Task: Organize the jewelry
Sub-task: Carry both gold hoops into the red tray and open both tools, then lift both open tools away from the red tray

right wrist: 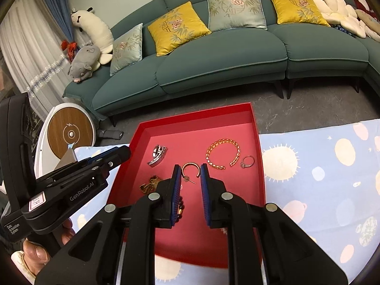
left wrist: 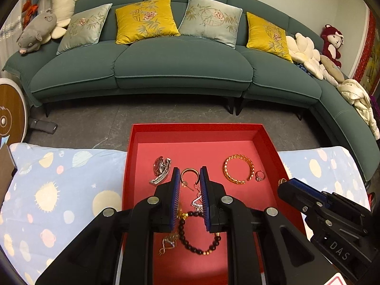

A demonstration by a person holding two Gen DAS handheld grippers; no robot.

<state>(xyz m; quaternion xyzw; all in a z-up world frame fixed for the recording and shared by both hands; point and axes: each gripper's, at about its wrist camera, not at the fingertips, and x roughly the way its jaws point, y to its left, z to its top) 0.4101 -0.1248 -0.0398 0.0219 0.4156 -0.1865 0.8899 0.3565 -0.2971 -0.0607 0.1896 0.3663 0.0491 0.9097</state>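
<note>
A red tray lies on a star-patterned cloth and holds jewelry. In it are a silver watch, a gold hoop earring, a gold chain bangle, a stone ring, a dark bead bracelet, a gold chain and a silver pendant. My left gripper is open and empty above the hoop earring. My right gripper is open and empty above the same earring.
The cloth covers the table on both sides of the tray. A teal sofa with cushions stands behind across grey floor. A round white and wood appliance stands at the left.
</note>
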